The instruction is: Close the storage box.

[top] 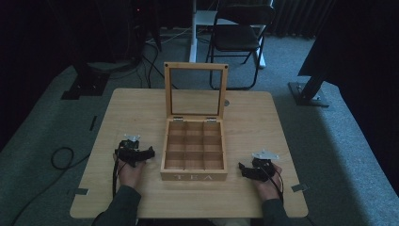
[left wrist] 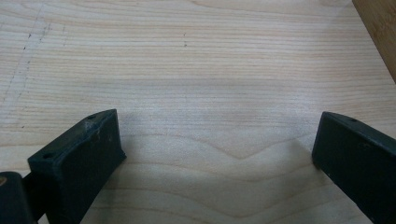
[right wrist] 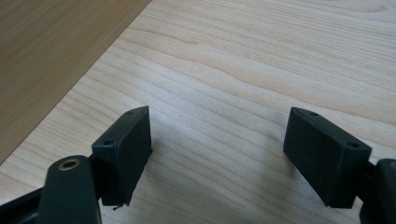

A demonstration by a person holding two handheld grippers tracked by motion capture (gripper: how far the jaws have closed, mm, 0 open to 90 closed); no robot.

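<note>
A wooden tea box (top: 194,147) marked TEA stands in the middle of the table with its glass-paned lid (top: 195,91) raised upright; its nine compartments look empty. My left gripper (top: 149,153) rests on the table to the left of the box, jaws pointing toward it. In the left gripper view it (left wrist: 217,140) is open with only bare wood between the jaws, and the box wall (left wrist: 380,32) shows at the upper right. My right gripper (top: 241,168) lies right of the box, also (right wrist: 219,135) open and holding nothing, with the box side (right wrist: 51,56) at the upper left.
The light wooden table (top: 263,117) has bare surface on both sides of the box. A black chair (top: 240,33) stands behind the table. Stand feet (top: 310,92) and cables (top: 61,157) lie on the grey carpet around it.
</note>
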